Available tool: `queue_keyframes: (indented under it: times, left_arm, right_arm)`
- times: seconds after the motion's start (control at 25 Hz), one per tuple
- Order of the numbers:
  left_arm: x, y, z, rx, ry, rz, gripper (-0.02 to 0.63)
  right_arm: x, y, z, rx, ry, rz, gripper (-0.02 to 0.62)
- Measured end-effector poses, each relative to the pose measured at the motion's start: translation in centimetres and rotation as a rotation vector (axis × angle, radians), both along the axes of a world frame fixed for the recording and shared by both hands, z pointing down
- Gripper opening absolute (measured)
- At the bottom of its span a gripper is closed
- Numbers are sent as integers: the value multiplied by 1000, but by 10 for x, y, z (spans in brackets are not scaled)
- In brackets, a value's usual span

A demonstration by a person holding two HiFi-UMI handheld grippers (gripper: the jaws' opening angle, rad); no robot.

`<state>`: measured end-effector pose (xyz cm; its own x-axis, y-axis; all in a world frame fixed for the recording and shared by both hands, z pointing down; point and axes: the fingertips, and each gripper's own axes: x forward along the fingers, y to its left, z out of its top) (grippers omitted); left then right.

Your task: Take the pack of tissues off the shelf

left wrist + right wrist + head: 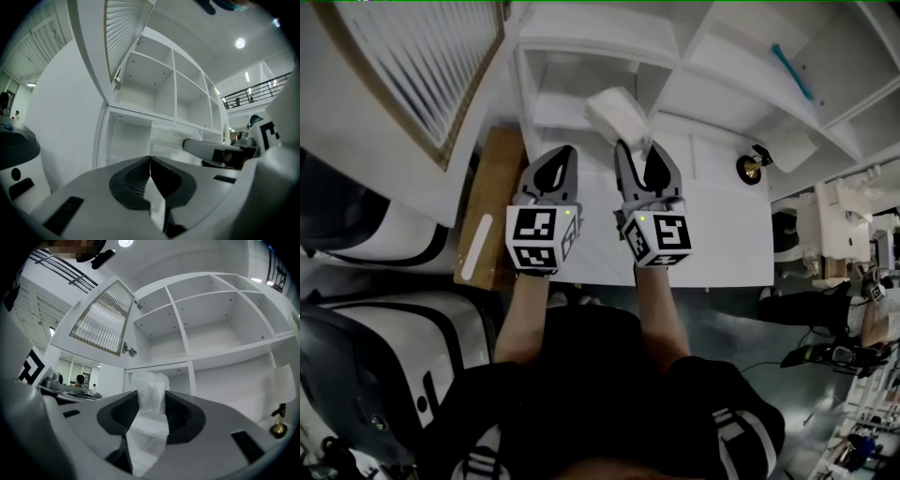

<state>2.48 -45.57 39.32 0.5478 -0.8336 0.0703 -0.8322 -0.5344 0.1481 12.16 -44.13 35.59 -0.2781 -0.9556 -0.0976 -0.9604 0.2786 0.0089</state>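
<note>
your right gripper (637, 148) is clamped on the pack of tissues (619, 114). its jaws are part-way closed, with the soft wrapper pinched between the pads. the pack stands out ahead of the jaws, at the mouth of a lower compartment of the shelf (581, 45). gripping the near end looks meant to let you draw the pack straight back. whether its far end rests on the shelf board i cannot tell. your left gripper (561, 152) is empty, jaws pressed together. it sits just in front of the shelf, left of the pack, likely to keep out of the way. mind the shelf's upright divider beside the pack, and the louvred door (422, 66) swung open at the shelf's left. the space back from the shelf, toward you, looks free for the pull.
</note>
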Motion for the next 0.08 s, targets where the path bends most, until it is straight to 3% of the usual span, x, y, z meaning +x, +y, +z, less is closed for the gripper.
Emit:
queue_keyframes:
  times: [0.08]
  left_arm:
    - [-5, -1, 1, -1, 3, -4, 11]
  right_arm:
    - [-4, -1, 1, -2, 2, -4, 176]
